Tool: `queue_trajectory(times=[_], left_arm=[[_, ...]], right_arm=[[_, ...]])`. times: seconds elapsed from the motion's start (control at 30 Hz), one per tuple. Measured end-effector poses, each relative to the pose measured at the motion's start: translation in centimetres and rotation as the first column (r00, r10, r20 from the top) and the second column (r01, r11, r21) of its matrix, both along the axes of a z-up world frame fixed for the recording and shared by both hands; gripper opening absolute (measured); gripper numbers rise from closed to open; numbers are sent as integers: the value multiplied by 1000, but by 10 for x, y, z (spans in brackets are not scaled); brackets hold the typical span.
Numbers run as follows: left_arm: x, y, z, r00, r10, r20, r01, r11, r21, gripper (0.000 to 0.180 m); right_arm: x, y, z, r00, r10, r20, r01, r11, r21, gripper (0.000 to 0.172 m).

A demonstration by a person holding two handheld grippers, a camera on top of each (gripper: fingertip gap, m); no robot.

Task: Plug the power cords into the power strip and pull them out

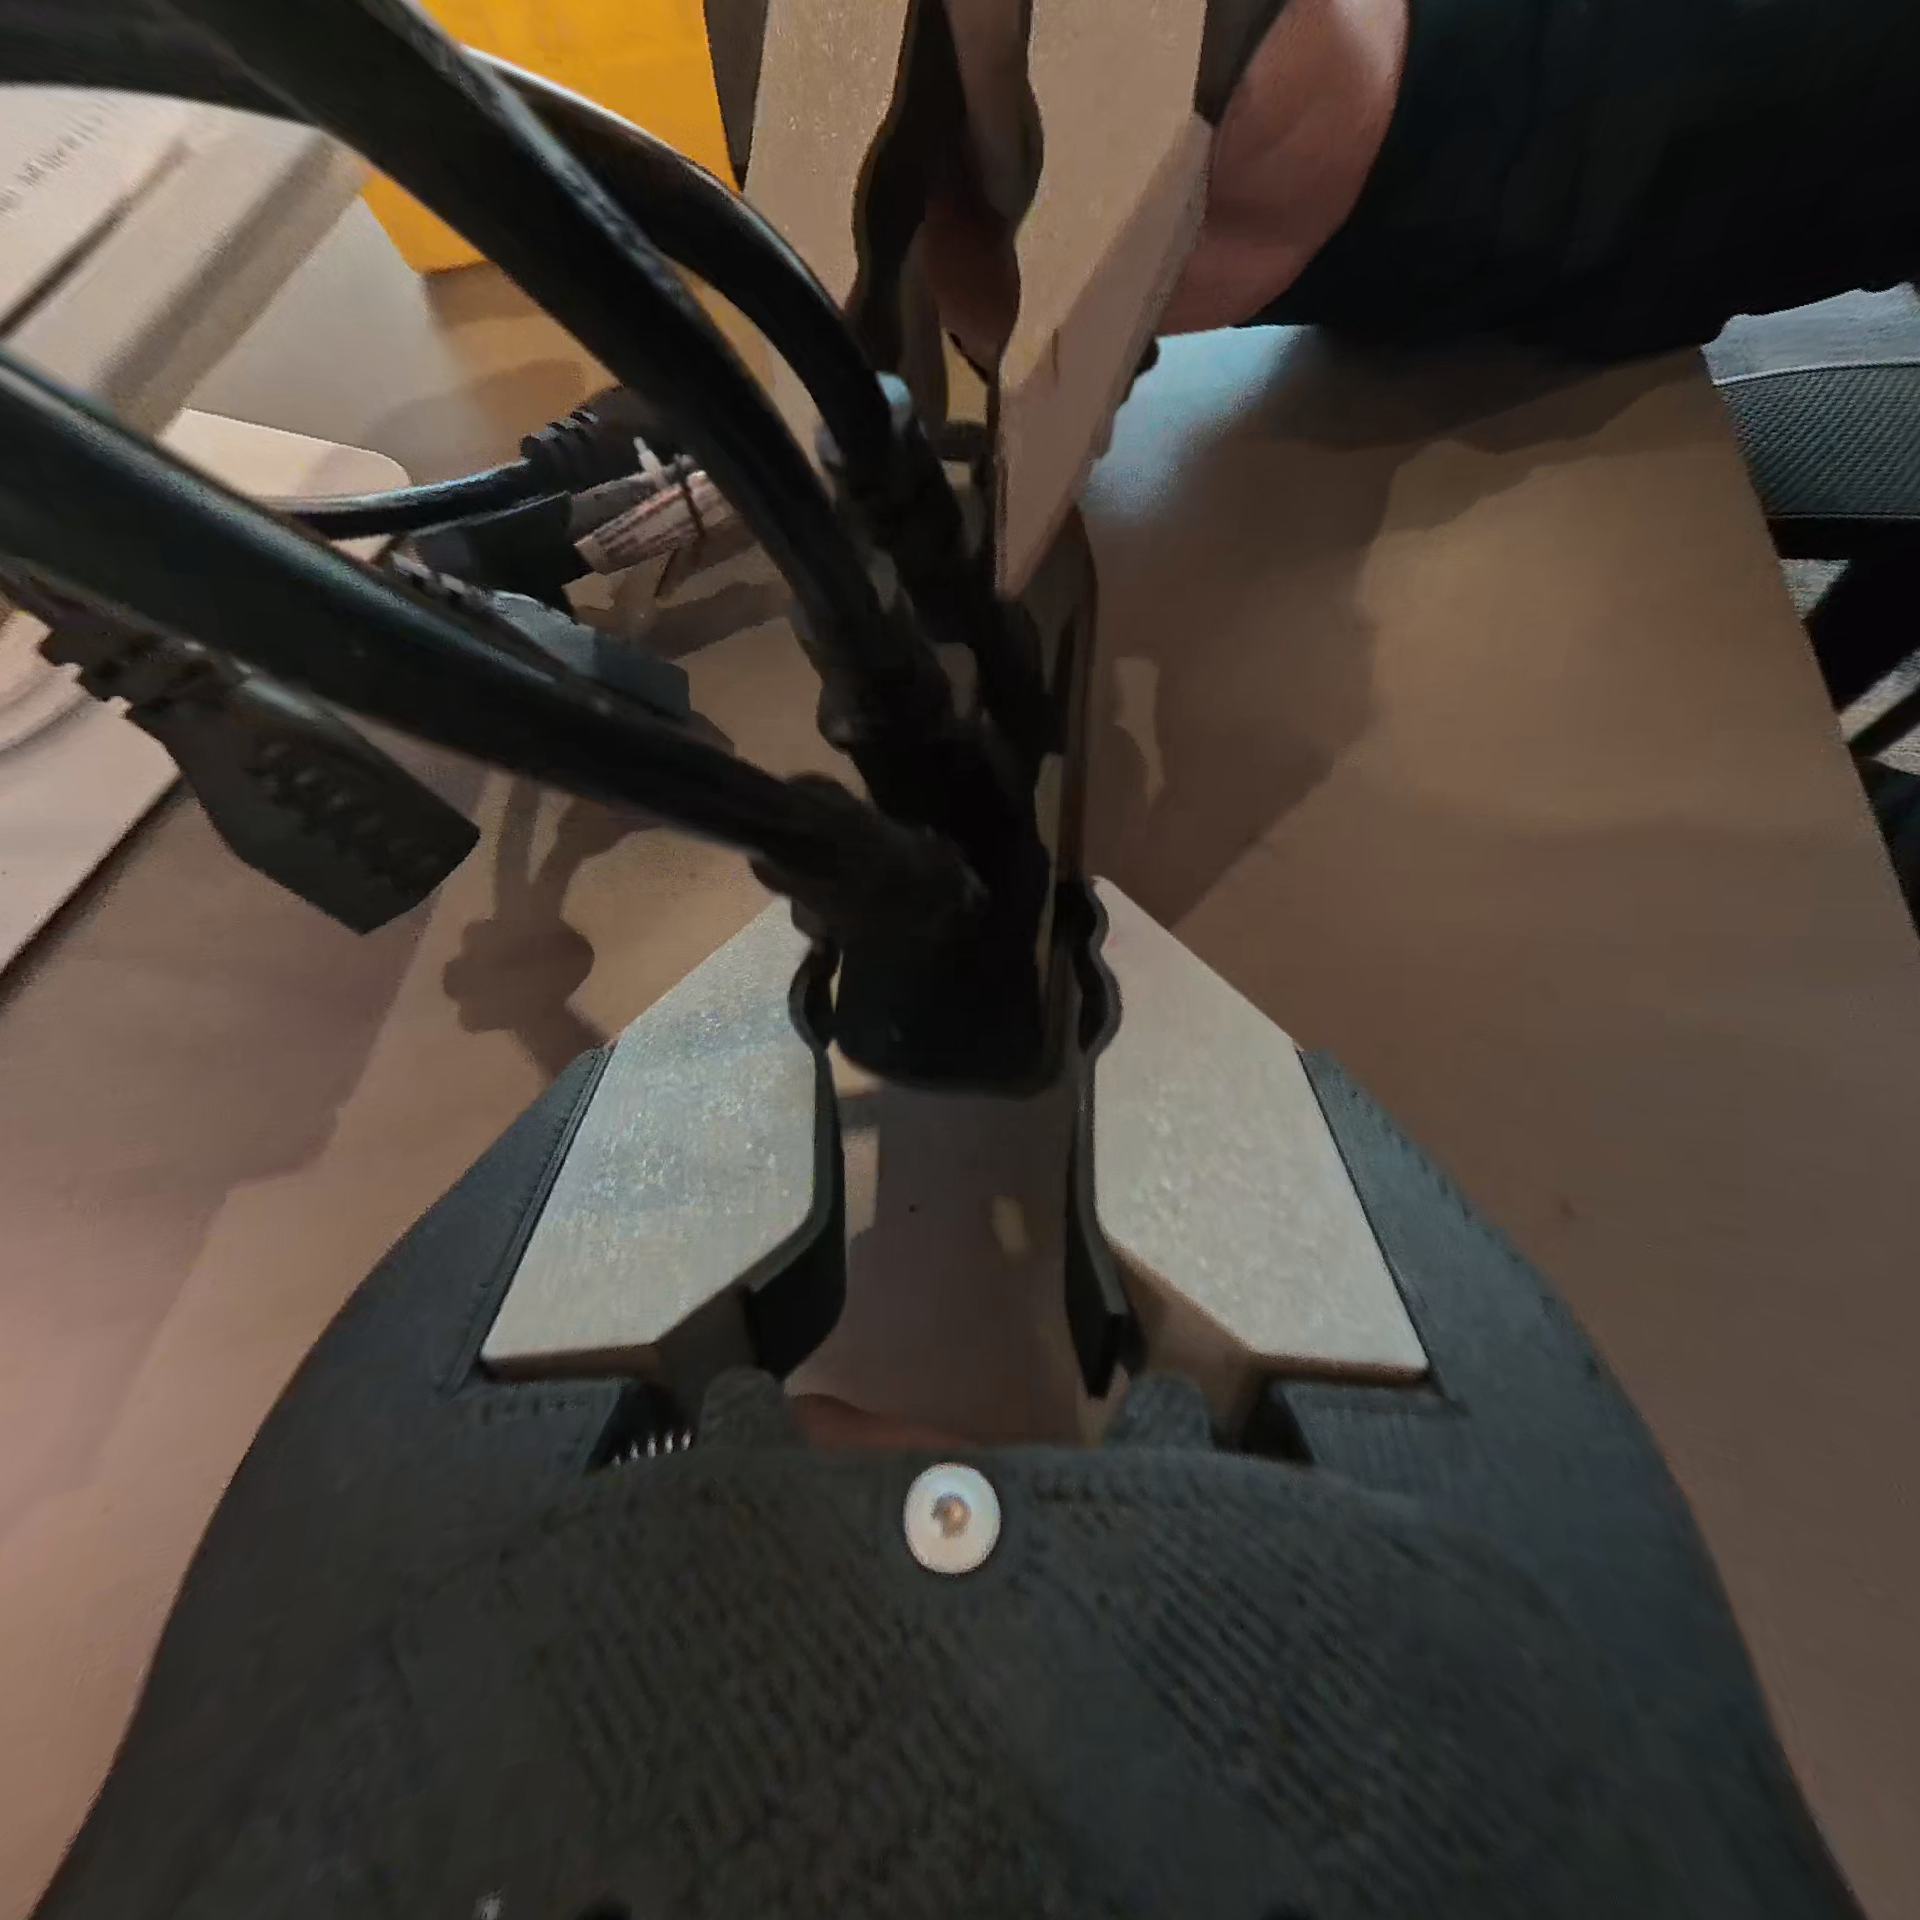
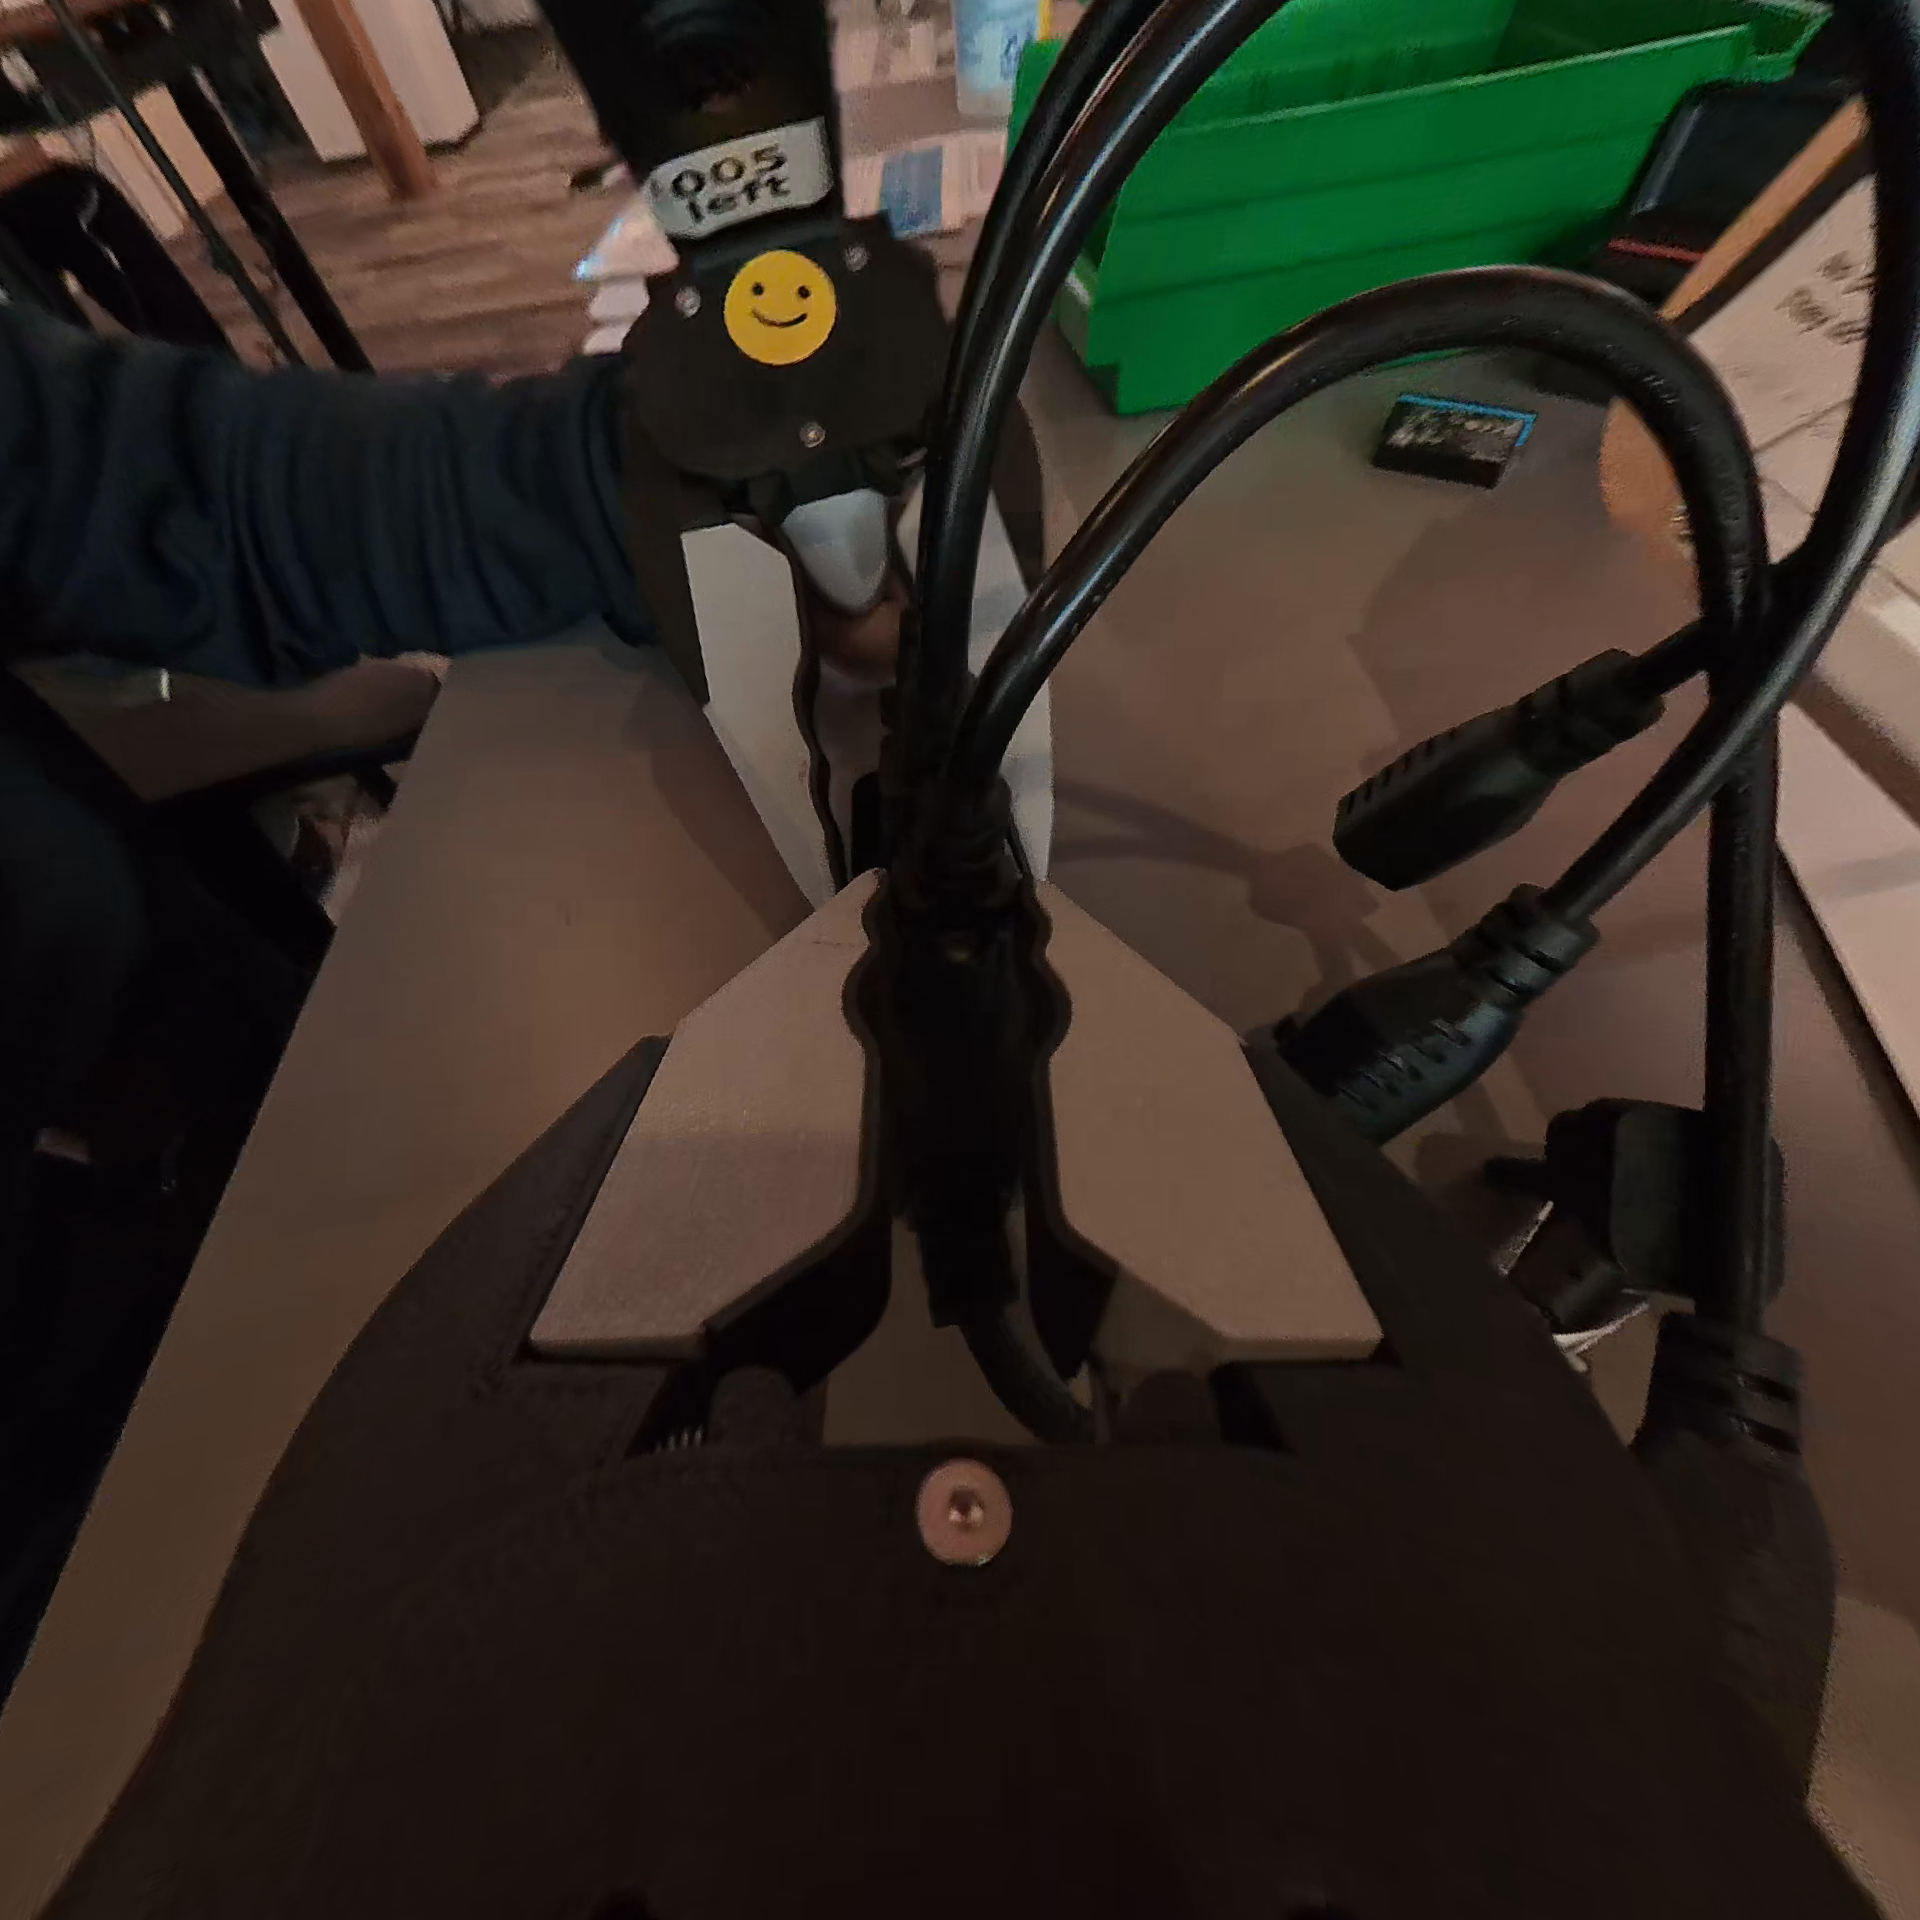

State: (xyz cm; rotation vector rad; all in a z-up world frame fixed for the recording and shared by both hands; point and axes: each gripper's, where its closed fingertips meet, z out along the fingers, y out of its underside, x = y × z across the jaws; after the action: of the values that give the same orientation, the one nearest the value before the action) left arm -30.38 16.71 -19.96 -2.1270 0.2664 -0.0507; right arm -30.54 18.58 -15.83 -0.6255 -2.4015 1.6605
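A black power strip (image 1: 1070, 707) is seen edge-on and carries several black cords (image 1: 582, 260), held above the brown table (image 1: 1455, 831). My left gripper (image 1: 956, 966) is shut on a black plug (image 1: 925, 997) seated in the strip. One pad presses the plug and the other presses the strip's back. My right gripper (image 2: 956, 956) is shut on the strip's other end (image 2: 951, 1049), and a cord leaves toward its palm. In the left wrist view the right gripper (image 1: 987, 447) reaches down from the top. In the right wrist view the left gripper (image 2: 925, 821) faces me behind the rising cords (image 2: 1039, 364).
Loose cord connectors hang or lie beside the strip (image 1: 343, 821) (image 2: 1475, 769) (image 2: 1434, 1023). A green bin (image 2: 1351, 208) and a small black box (image 2: 1455, 442) sit at the back. Cardboard boxes (image 1: 125, 229) and a yellow object (image 1: 540, 125) stand at the left. A chair (image 1: 1829, 436) is at the table's right edge. Tip to tip, the grippers are about 5 cm apart.
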Motion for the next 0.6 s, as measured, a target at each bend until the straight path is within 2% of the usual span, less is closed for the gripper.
queue_trajectory(times=[0.2,0.33,0.4,0.43,0.6], left_arm=[[-2,3,7,995,36,92,-41,998,53,63],[2,2,-2,988,23,152,-23,1000,-1,67],[7,2,-1,987,2,161,-2,1000,0,64],[11,3,2,985,-21,171,17,1000,22,55],[16,13,24,966,-44,255,5,988,152,54]], right_arm=[[-3,8,16,997,-25,71,37,982,-183,20],[-3,6,19,994,-14,105,39,970,-241,21],[-3,7,24,991,-2,131,41,953,-300,20],[-4,8,27,989,3,145,45,942,-332,20],[-5,16,38,983,24,181,59,896,-441,21]])
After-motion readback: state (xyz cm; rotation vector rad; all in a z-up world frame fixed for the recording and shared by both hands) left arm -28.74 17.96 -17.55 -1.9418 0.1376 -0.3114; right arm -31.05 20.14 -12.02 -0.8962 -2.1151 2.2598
